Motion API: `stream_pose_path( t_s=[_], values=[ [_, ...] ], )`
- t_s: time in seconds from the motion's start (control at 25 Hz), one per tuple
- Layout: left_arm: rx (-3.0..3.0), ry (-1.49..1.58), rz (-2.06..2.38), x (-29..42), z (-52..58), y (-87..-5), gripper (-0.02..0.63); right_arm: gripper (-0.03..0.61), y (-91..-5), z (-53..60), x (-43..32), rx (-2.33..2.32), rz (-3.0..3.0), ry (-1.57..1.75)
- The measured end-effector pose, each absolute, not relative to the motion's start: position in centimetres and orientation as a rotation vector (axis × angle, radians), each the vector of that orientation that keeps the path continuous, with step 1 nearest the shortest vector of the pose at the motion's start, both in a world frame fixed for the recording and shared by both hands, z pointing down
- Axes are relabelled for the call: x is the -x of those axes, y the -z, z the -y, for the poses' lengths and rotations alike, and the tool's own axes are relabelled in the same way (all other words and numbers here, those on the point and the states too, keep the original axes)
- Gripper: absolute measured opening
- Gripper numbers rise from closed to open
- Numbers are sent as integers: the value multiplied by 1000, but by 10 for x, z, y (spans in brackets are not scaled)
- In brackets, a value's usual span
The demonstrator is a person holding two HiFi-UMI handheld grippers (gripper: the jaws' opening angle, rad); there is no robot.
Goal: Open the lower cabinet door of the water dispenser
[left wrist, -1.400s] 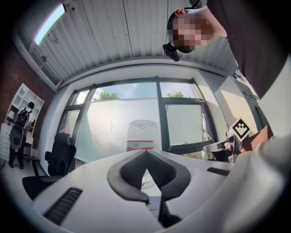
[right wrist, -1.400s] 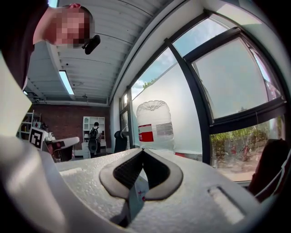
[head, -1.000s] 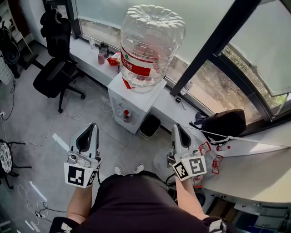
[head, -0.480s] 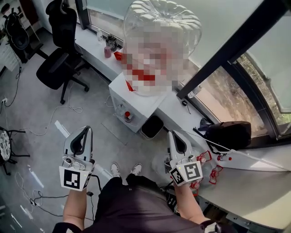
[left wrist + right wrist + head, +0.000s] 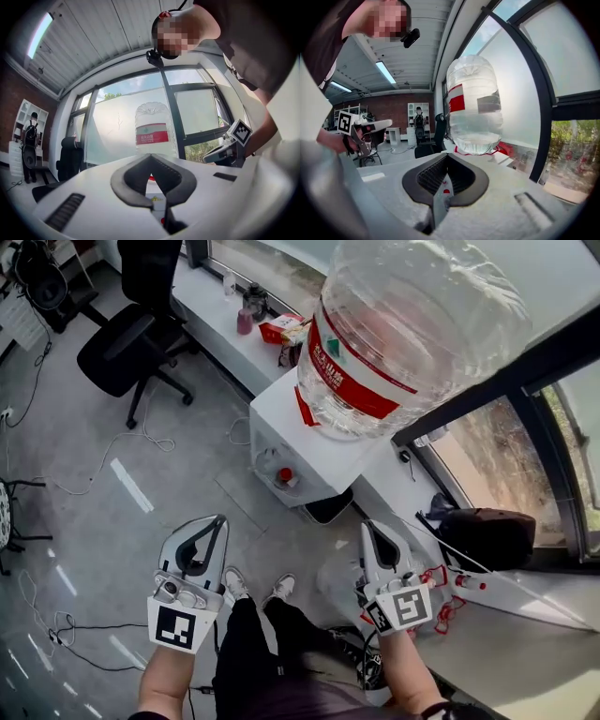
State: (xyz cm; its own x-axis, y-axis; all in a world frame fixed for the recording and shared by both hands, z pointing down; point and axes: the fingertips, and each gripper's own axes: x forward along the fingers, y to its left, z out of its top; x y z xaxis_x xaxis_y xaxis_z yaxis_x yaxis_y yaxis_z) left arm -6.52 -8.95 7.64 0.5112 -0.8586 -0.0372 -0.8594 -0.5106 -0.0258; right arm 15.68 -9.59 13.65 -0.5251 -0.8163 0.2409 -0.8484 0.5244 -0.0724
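Both closed and empty, left gripper (image 5: 221, 519) and right gripper (image 5: 367, 525) face the bottle (image 5: 422, 315), red label (image 5: 349, 381) unreadable.

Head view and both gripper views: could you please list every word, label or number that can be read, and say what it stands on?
Water bottle, red label band: white print, too small and blurred to read in any view.
Red carton: print too small to read.
Cubes on the left gripper and right gripper: black-and-white square markers only, no words.
No text is clear enough to quote.
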Motion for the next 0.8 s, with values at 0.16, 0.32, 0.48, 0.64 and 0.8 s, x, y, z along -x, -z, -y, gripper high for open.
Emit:
stream_pose_path(
  t_s=[0.16, 0.32, 0.48, 0.64, 0.8],
  values=[
    [2727, 10, -1525, 72, 102, -124, 8, 5, -180, 101, -134, -1317, 2594, -260],
    [2712, 23, -1506, 70, 115, -171, 8, 5, -223, 111, -134, -1376, 2603, -274],
    [2711, 32, -1485, 73, 130, -229, 8, 5, -272, 120, -132, -1498, 2603, -298],
    [2709, -18, -1528, 80, 130, -274, 8, 5, -312, 120, -120, -1462, 2606, -261],
    [2682, -53, -1516, 89, 125, -309, 8, 5, -364, 115, -106, -1391, 2620, -214]
  ],
)
